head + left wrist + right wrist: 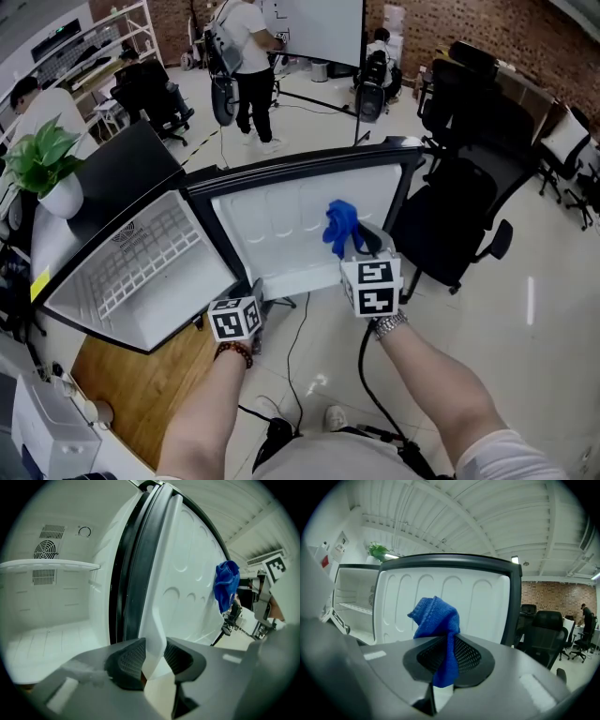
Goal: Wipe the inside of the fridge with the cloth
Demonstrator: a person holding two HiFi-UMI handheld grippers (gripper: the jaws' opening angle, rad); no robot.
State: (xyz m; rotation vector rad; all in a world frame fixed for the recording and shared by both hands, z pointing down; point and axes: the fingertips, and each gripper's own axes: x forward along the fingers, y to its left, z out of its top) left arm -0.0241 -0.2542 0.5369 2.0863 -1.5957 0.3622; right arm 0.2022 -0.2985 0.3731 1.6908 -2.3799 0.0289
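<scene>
Small fridge [127, 183] sits on a wooden counter [141, 394], black outside, white inside, open. One shelf [150, 258] crosses the cavity. The left gripper view shows a fan grille [47, 549] on the back wall above that shelf.

Door [281, 220] is swung wide, its white moulded inner liner facing the person. A black frame runs round the liner.

Black office chair [469, 197] stands on the pale floor [544, 309], just beyond the door's free edge. Potted plant [42, 164] stands behind the fridge, at the far left of the head view.

Left gripper [255, 295] is at the door's lower edge, near the hinge side. Its own view has the white lip of the door running down between the two pads. The jaws [153, 660] are clamped on that lip, with no gap showing on either side.

Right gripper [361, 246] is held up in front of the liner, towards the free edge. Its jaws are closed on the cloth [436, 620].

Cloth is blue and crumpled. Most of it bunches above the jaws and a short tail hangs below them. It is outside the cavity, just before the middle of the liner. Cannot tell whether it touches the liner.
</scene>
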